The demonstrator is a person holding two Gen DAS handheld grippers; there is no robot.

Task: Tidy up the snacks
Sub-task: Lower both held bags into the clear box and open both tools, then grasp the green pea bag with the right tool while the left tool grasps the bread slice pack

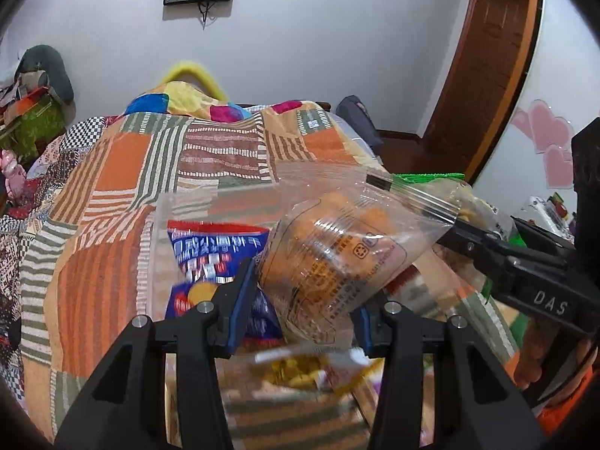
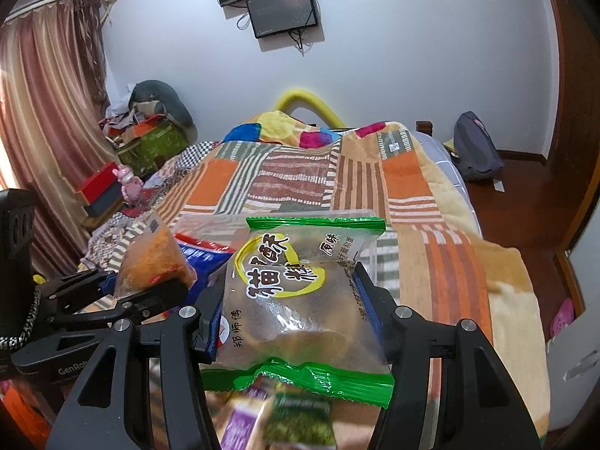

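My left gripper (image 1: pixel 303 300) is shut on a clear zip bag of orange snacks (image 1: pixel 337 255), held above a clear plastic bin (image 1: pixel 180 202) that holds a blue snack packet (image 1: pixel 210 258). My right gripper (image 2: pixel 292 296) is shut on a green-edged pastry packet (image 2: pixel 300 292), held above the same bin (image 2: pixel 210 221). The right gripper (image 1: pixel 487 251) shows at the right of the left wrist view. The left gripper (image 2: pixel 123 292) with the orange bag (image 2: pixel 153 258) shows at the left of the right wrist view.
A patchwork blanket (image 2: pixel 300 176) covers the bed under the bin. Loose packets lie blurred below the grippers: yellow (image 1: pixel 300 367), and purple and green (image 2: pixel 285 416). Boxes and clutter (image 2: pixel 146 138) stand at the far left by the curtain. A wooden door (image 1: pixel 487 56) is at the right.
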